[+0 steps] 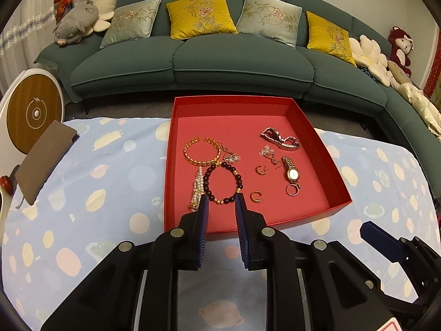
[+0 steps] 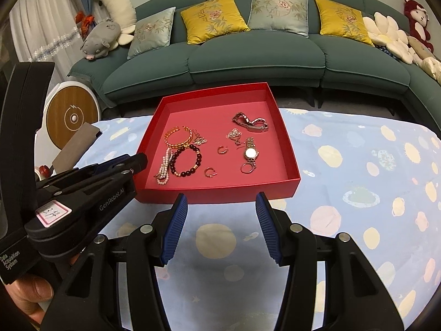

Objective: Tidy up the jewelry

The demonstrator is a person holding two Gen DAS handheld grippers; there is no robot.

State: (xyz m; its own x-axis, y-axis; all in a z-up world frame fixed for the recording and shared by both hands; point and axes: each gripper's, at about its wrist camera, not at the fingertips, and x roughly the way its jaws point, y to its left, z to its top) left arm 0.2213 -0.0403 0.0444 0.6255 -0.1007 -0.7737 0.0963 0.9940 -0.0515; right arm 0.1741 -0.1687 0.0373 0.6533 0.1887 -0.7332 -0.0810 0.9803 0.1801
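Observation:
A red open box (image 1: 340, 202) (image 2: 217, 191) stands on the spotted blue cloth and holds the jewelry. Inside lie a gold bangle (image 1: 201, 162) (image 2: 176, 144), a dark bead bracelet (image 1: 239, 177) (image 2: 199, 156), a pearl strand (image 1: 197, 190) (image 2: 164, 169), a gold watch (image 1: 292, 172) (image 2: 250, 152), a silver watch (image 1: 279, 139) (image 2: 249, 122), a ring (image 1: 292, 190) (image 2: 246, 167) and two hoop earrings (image 1: 257, 196) (image 2: 210, 172). My left gripper (image 1: 220, 202) (image 2: 137, 161) is open and empty over the box's near left part, by the bead bracelet. My right gripper (image 2: 220, 201) is open and empty before the box's front wall.
A brown flat pouch (image 1: 44, 162) (image 2: 75, 149) lies at the cloth's left edge. A round wood-faced device (image 1: 33, 113) (image 2: 72, 117) stands beyond it. A green sofa (image 1: 193, 63) (image 2: 248, 58) with cushions and soft toys runs behind the table.

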